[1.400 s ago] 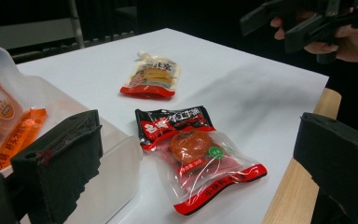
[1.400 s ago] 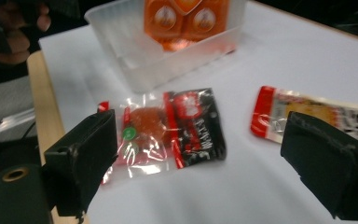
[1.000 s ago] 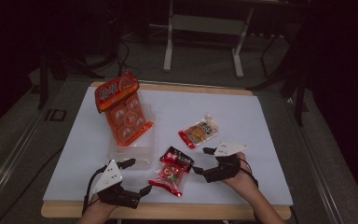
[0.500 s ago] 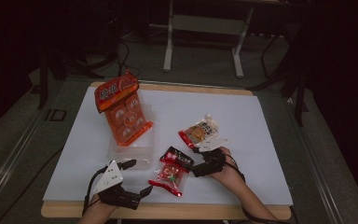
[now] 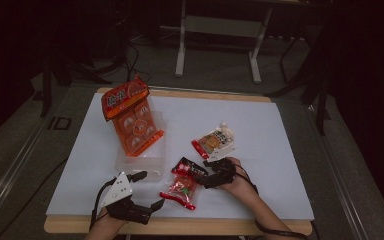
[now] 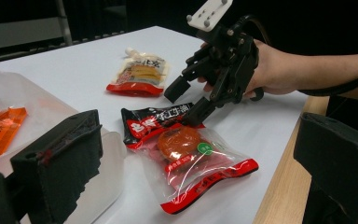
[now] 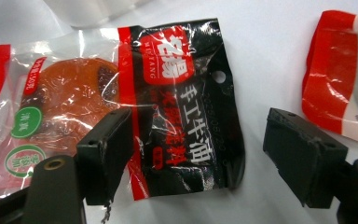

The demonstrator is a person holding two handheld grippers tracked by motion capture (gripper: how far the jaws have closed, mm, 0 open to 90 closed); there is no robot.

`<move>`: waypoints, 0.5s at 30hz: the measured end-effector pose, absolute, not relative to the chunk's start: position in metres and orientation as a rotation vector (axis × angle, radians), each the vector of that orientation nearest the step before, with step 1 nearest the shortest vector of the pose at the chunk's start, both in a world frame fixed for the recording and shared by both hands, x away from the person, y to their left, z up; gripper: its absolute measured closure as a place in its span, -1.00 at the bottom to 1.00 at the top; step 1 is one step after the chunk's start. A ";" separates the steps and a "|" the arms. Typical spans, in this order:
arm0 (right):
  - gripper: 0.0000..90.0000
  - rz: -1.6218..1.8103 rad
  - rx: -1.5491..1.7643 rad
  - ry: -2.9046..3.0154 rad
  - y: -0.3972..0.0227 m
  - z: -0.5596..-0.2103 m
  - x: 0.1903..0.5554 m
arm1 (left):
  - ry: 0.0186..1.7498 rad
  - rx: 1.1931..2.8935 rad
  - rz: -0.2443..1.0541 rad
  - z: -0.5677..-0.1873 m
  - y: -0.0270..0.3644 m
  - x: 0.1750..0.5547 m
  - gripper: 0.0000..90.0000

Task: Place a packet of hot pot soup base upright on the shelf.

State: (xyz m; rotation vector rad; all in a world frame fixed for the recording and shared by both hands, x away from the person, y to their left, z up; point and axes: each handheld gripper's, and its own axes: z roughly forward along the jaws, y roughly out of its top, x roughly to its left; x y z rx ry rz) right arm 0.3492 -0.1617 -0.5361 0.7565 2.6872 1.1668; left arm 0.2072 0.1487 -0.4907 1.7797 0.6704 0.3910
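Observation:
A clear snack packet [image 5: 182, 186] with red edges, a black top end [image 7: 186, 116] and a round orange piece inside lies flat near the table's front edge. My right gripper [image 5: 206, 173] is low over that black end, which lies between its jaws in the right gripper view [image 7: 200, 147]. The jaws have just been closing, but both pads stand clear of the film, so it is open. The left gripper view shows it tilted down at the packet [image 6: 186, 154]. My left gripper [image 5: 149, 190] rests open and empty to the packet's left.
A yellow-and-white pouch [image 5: 213, 141] with a red bottom lies just behind the right gripper. An orange snack bag [image 5: 130, 120] leans upright in a clear plastic tub [image 5: 150, 162] at the left. The white table sheet [image 5: 280, 165] ends close to the wooden front edge.
My right gripper has moved left and down from beside the packet to its black end. The left gripper and the packets have stayed put.

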 end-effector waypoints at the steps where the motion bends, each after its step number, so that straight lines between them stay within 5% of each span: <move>1: -0.46 1.161 0.754 2.691 -0.161 -0.537 0.349 | 0.672 1.780 0.391 -0.491 0.149 0.207 -0.96; 10: -0.46 1.133 0.743 2.697 -0.158 -0.538 0.349 | 0.679 1.778 0.383 -0.492 0.149 0.208 -0.96; 15: -0.18 1.131 0.701 2.704 -0.155 -0.536 0.345 | 0.677 1.786 0.387 -0.492 0.148 0.208 -0.96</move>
